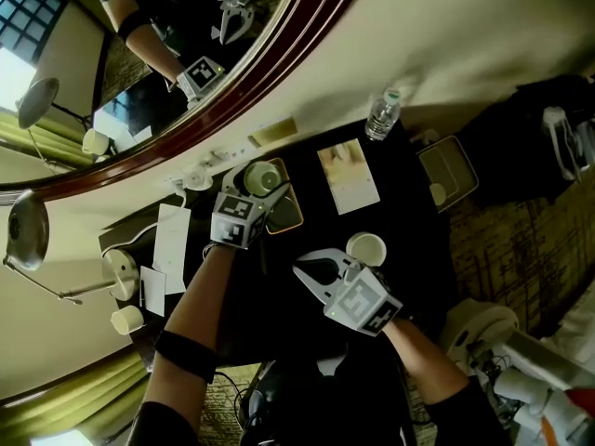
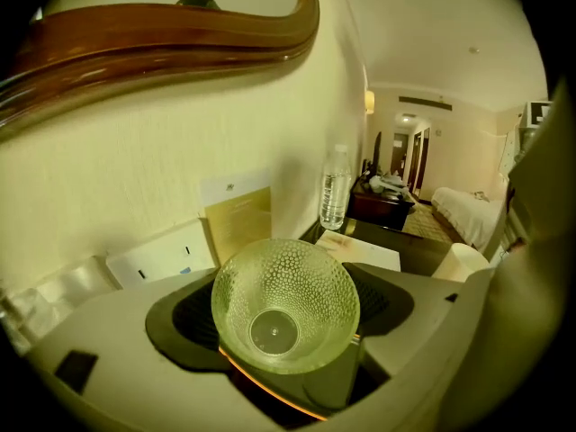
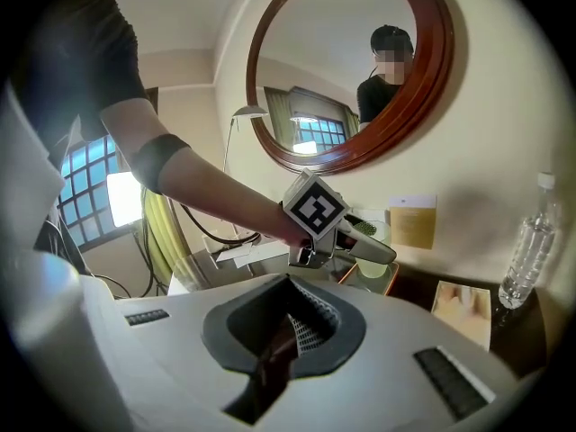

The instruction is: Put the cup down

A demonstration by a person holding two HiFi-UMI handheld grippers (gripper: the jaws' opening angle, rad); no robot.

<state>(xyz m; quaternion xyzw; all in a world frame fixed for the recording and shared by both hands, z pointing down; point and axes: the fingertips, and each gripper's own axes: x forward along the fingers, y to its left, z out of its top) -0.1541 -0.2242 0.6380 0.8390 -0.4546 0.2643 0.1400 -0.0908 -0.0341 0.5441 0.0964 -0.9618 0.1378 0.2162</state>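
A clear, dimpled glass cup (image 2: 285, 304) sits between the jaws of my left gripper (image 1: 268, 191), which is shut on its sides. In the head view the cup (image 1: 263, 177) hangs over an orange-rimmed tray (image 1: 296, 214) at the back of the black table. The right gripper view shows the same cup (image 3: 373, 252) just above that tray (image 3: 389, 279). My right gripper (image 1: 302, 272) is nearer me, in front of the tray, shut with nothing in it (image 3: 281, 347).
A white cup (image 1: 366, 248) stands just right of my right gripper. A water bottle (image 1: 382, 114) and a leaflet (image 1: 348, 177) are at the back right, with a second tray (image 1: 448, 173) beyond. Papers (image 1: 172, 235) and a lamp (image 1: 121, 272) are left. A round mirror (image 1: 186, 63) hangs on the wall.
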